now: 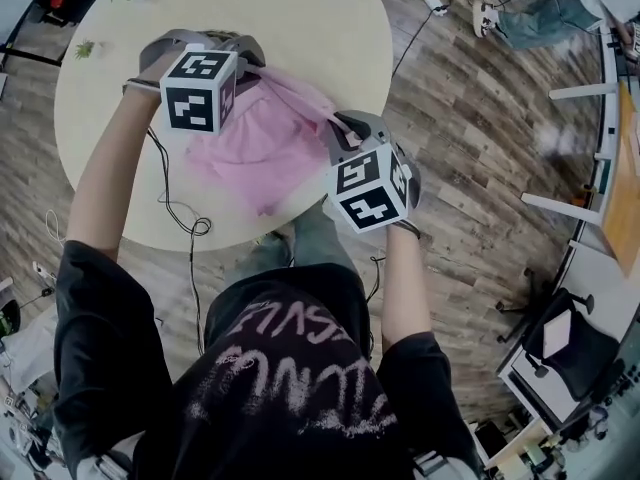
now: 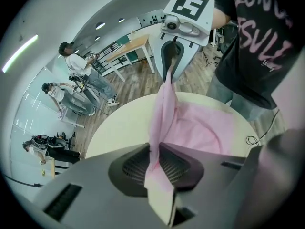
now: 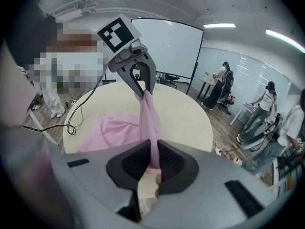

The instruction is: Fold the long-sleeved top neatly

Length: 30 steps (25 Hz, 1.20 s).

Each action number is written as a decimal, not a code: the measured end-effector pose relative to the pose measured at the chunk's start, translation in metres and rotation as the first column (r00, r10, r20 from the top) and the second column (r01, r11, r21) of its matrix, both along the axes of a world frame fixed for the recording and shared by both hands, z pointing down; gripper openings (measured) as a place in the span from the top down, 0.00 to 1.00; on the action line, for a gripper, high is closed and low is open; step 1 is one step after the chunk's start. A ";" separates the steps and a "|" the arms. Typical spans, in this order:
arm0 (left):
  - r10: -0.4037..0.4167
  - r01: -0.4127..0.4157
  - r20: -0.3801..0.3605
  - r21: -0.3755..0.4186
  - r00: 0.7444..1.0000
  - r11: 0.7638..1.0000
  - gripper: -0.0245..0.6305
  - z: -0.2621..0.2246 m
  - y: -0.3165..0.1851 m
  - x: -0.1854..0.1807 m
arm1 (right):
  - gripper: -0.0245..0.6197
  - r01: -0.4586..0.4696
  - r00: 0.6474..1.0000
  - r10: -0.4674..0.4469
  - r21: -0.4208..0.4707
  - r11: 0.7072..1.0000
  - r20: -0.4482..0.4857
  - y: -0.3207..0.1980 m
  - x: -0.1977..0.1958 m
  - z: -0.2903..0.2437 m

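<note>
The pink top (image 1: 265, 138) is lifted at two points over the round desk (image 1: 300, 18), and the rest of it sags down onto the desk. The left gripper (image 2: 157, 163) is clenched on one bunched edge of the top. The right gripper (image 3: 155, 159) pinches another. A taut strip of cloth runs between the two grippers.

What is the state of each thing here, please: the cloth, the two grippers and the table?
Pink long-sleeved fabric top: one edge lifted and stretched between both grippers, the rest lying on the table.
Left gripper: shut on the top.
Right gripper: shut on the top.
Round cream table: bears the top's lower part.
</note>
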<state>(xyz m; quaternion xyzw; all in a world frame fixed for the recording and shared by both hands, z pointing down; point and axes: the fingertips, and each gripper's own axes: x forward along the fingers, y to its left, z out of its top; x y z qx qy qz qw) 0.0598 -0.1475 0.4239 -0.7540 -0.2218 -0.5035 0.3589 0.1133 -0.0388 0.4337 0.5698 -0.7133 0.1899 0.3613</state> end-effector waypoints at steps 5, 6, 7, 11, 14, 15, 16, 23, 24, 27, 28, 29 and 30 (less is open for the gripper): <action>-0.006 0.006 0.007 0.018 1.000 1.000 0.85 0.001 0.018 -0.044 | 0.90 0.036 0.999 -0.036 0.005 0.999 -0.005 0.020 -0.048 -0.002; -0.009 0.009 0.007 0.020 1.000 1.000 0.85 0.002 0.021 -0.052 | 0.90 0.044 0.999 -0.044 0.005 0.999 -0.006 0.024 -0.057 -0.002; -0.013 0.012 0.006 0.022 1.000 1.000 0.85 0.003 0.024 -0.059 | 0.90 0.052 0.999 -0.052 0.006 0.999 -0.008 0.027 -0.065 -0.001; -0.029 0.029 0.015 0.024 0.999 0.999 0.85 0.011 0.037 -0.087 | 0.90 0.087 0.996 -0.087 -0.004 0.996 -0.006 0.042 -0.094 0.005; -0.041 0.040 0.027 0.029 0.999 0.999 0.85 0.020 0.043 -0.108 | 0.90 0.114 0.993 -0.114 -0.019 0.993 -0.004 0.050 -0.116 0.012; -0.048 0.047 0.029 0.028 0.998 0.999 0.85 0.023 0.045 -0.115 | 0.90 0.124 0.992 -0.124 -0.024 0.992 -0.004 0.051 -0.122 0.015; -0.053 0.052 0.032 0.026 0.998 0.998 0.86 0.027 0.047 -0.120 | 0.90 0.133 0.991 -0.134 -0.028 0.991 -0.003 0.053 -0.128 0.018; -0.080 0.080 0.072 0.004 0.994 0.997 0.86 0.060 0.057 -0.154 | 0.90 0.204 0.979 -0.202 -0.085 0.975 0.026 0.063 -0.163 0.048; -0.085 0.085 0.077 -0.003 0.993 0.996 0.86 0.064 0.058 -0.158 | 0.90 0.211 0.977 -0.209 -0.094 0.973 0.034 0.064 -0.168 0.052; -0.098 0.099 0.094 -0.003 0.991 0.995 0.86 0.080 0.058 -0.170 | 0.90 0.239 0.971 -0.233 -0.119 0.964 0.057 0.067 -0.184 0.066; -0.104 0.105 0.096 -0.002 0.990 0.994 0.86 0.085 0.057 -0.173 | 0.90 0.249 0.968 -0.242 -0.128 0.960 0.063 0.067 -0.188 0.071; -0.111 0.112 0.097 -0.004 0.989 0.994 0.86 0.091 0.056 -0.176 | 0.90 0.259 0.965 -0.251 -0.138 0.956 0.069 0.068 -0.192 0.076; -0.118 0.119 0.096 -0.010 0.988 0.993 0.86 0.097 0.057 -0.178 | 0.90 0.268 0.963 -0.260 -0.147 0.952 0.074 0.069 -0.195 0.082</action>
